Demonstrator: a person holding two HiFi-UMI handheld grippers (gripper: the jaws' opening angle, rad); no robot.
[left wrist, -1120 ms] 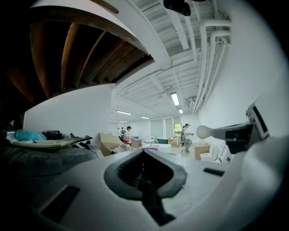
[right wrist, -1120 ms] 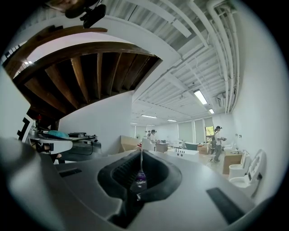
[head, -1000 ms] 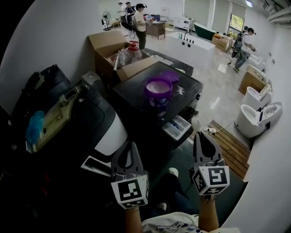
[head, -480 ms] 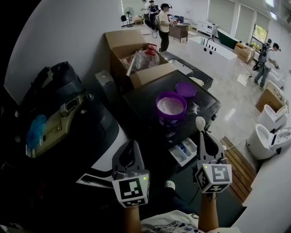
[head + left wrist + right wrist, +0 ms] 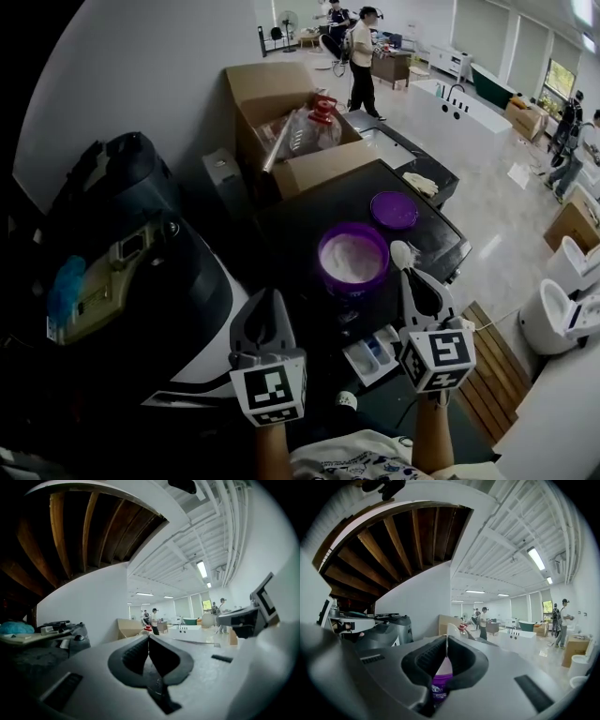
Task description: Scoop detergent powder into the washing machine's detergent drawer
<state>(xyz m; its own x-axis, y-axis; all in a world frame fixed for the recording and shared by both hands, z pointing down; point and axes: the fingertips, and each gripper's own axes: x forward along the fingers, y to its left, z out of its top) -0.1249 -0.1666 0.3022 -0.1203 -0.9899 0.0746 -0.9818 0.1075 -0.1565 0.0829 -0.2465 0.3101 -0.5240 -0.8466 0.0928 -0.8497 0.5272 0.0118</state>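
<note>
Right gripper (image 5: 446, 643) — jaws closed on the thin handle of a white spoon (image 5: 453, 631), its bowl just beyond the tips. Through the gap below, a purple tub (image 5: 441, 683). Far behind — a cardboard box (image 5: 443, 623) and a standing person (image 5: 483, 620).

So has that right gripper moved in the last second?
Yes. The right gripper carried its scoop up from the drawer to beside the purple tub.

Only the bowl of the scoop (image 5: 401, 253) shows; its handle is hidden between the closed jaws of the right gripper (image 5: 412, 277). The detergent drawer (image 5: 371, 352) is partly covered by that gripper; its contents are too small to tell. Right gripper view: the purple tub (image 5: 440, 680) shows only as a sliver.
</note>
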